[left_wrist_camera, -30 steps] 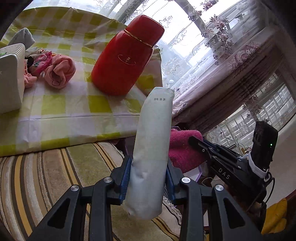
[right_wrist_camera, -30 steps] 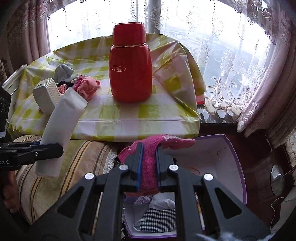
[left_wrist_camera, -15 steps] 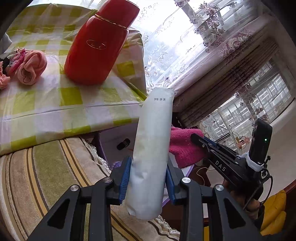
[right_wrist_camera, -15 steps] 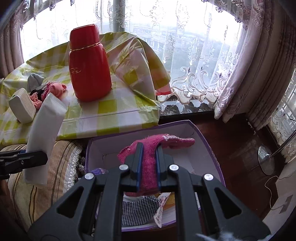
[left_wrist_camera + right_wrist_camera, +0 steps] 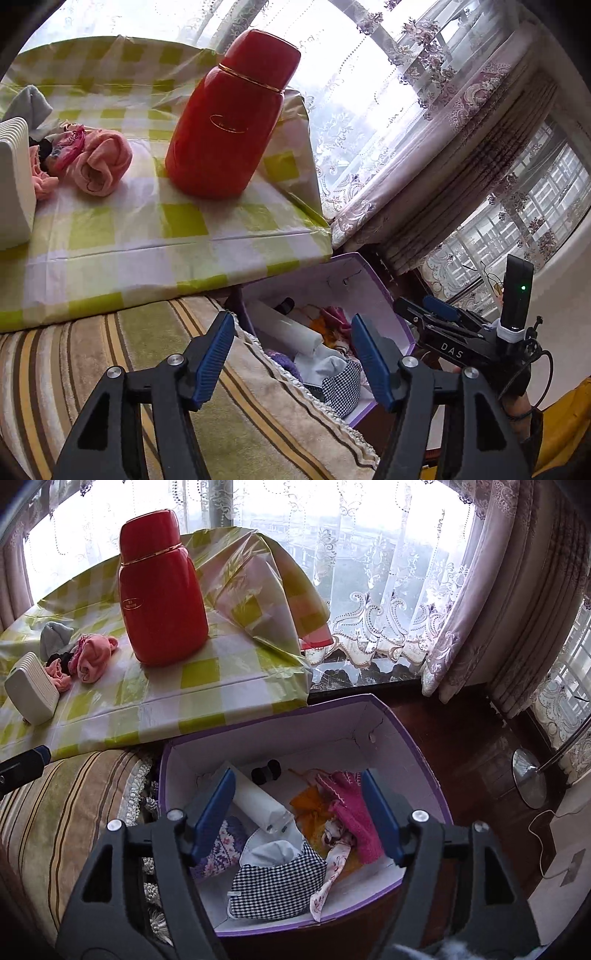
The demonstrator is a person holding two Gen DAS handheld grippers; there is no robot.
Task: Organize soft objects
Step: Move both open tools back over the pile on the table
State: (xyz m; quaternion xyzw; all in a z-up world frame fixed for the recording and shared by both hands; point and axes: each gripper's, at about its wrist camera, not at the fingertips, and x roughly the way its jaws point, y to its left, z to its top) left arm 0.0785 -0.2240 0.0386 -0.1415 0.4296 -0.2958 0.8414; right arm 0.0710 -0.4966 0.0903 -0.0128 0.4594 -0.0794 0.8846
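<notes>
A purple box (image 5: 417, 760) with a white inside stands on the floor beside the table; it also shows in the left wrist view (image 5: 384, 295). In it lie a white roll (image 5: 258, 805), a pink cloth (image 5: 354, 812), a checked cloth (image 5: 280, 882) and other soft items. The white roll shows in the left wrist view (image 5: 291, 328) too. My right gripper (image 5: 299, 812) is open and empty above the box. My left gripper (image 5: 291, 354) is open and empty over the box's left edge. Pink and grey soft things (image 5: 99, 166) lie on the table.
A red flask (image 5: 162, 590) stands on the green checked tablecloth (image 5: 229, 679). A white ribbed block (image 5: 31, 688) lies at the table's left. A striped cushion (image 5: 92, 354) lies left of the box. Lace curtains (image 5: 388, 590) hang behind. A lamp base (image 5: 530, 779) stands on the floor, right.
Both grippers have opened. The white roll has left my left gripper and the pink cloth my right gripper; both now lie in the box.
</notes>
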